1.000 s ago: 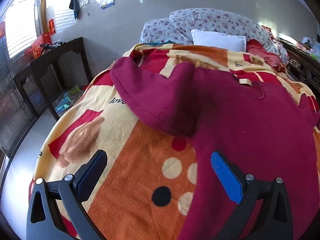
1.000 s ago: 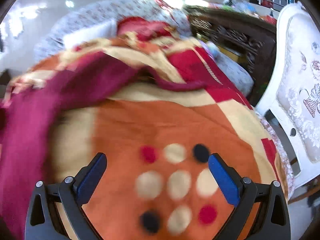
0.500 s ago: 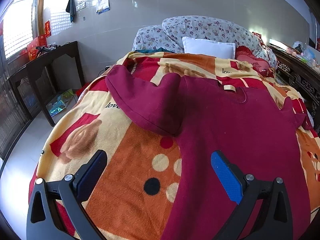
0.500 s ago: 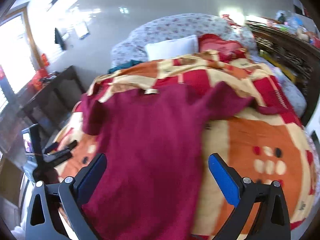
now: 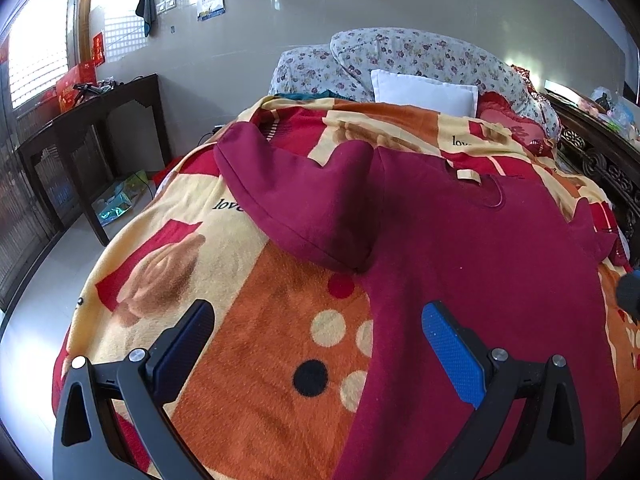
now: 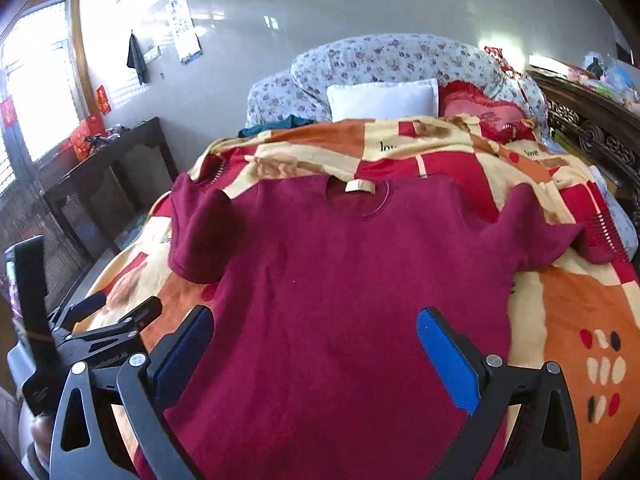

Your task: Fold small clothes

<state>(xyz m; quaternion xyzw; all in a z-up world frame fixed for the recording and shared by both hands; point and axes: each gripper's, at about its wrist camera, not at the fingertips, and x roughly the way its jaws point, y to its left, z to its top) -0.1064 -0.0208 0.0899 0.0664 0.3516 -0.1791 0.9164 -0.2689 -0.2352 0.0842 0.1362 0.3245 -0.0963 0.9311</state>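
Observation:
A dark red short-sleeved shirt [image 6: 344, 280] lies spread flat on the patterned blanket [image 6: 568, 304], collar with a beige label [image 6: 360, 187] at the far side. It also shows in the left wrist view [image 5: 480, 264], where its left sleeve [image 5: 296, 196] lies spread out to the left. My left gripper [image 5: 322, 344] is open and empty above the shirt's lower left edge. My right gripper [image 6: 316, 346] is open and empty above the shirt's lower middle. The left gripper's body shows in the right wrist view [image 6: 100, 328].
The bed carries a white pillow [image 6: 380, 100], a floral quilt [image 6: 400, 56] and a red cushion [image 6: 480, 110] at the far end. A dark wooden side table [image 5: 80, 128] stands left of the bed. A carved dark headboard rail [image 6: 592, 136] runs along the right.
My right gripper has swung left from the blanket's right side to face the middle of the shirt. My left gripper has drawn back slightly and stays open.

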